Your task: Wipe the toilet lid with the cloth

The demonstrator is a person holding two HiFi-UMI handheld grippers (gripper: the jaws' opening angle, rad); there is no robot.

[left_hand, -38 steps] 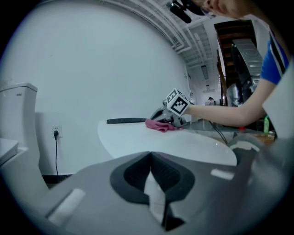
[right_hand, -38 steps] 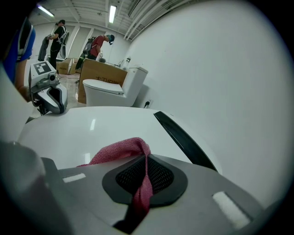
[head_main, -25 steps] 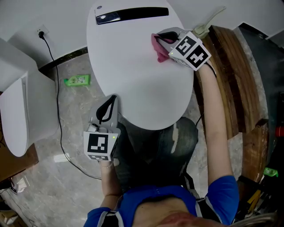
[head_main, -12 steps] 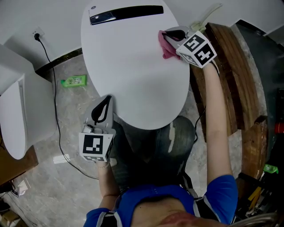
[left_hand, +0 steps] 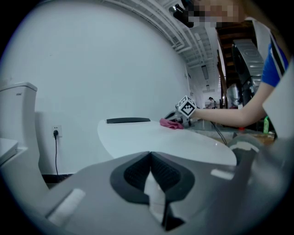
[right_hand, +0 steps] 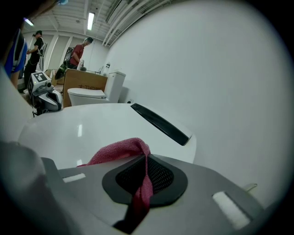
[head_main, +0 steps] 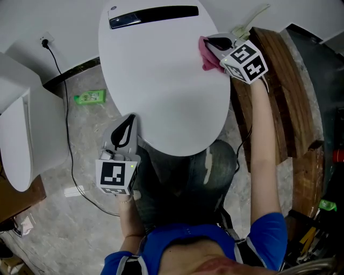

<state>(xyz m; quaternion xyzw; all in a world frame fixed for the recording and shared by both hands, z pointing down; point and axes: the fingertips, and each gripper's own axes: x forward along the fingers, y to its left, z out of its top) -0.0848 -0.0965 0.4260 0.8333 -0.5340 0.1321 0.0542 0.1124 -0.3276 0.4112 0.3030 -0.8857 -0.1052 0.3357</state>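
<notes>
The pink cloth (head_main: 207, 58) is gripped between the clenched jaws of the right gripper (head_main: 206, 41) and is pressed onto the far right edge of the white toilet lid (head_main: 161, 91), not far from the black strip (head_main: 153, 16) at the hinge end. In the right gripper view a fold of the cloth is seen bunched ahead of the jaws. Its tail is lost in the dark gap behind the pads (how much is caught there cannot be judged).

The left gripper (head_main: 129, 122) is held well apart from the cloth, at the lid's near left rim. Its jaws are closed together with nothing between them. Whether its tip touches the rim cannot be told.

A green packet (head_main: 91, 98) is seen on the floor, its print too small to be read. A second toilet (head_main: 19, 139) is cut off at the left border.
</notes>
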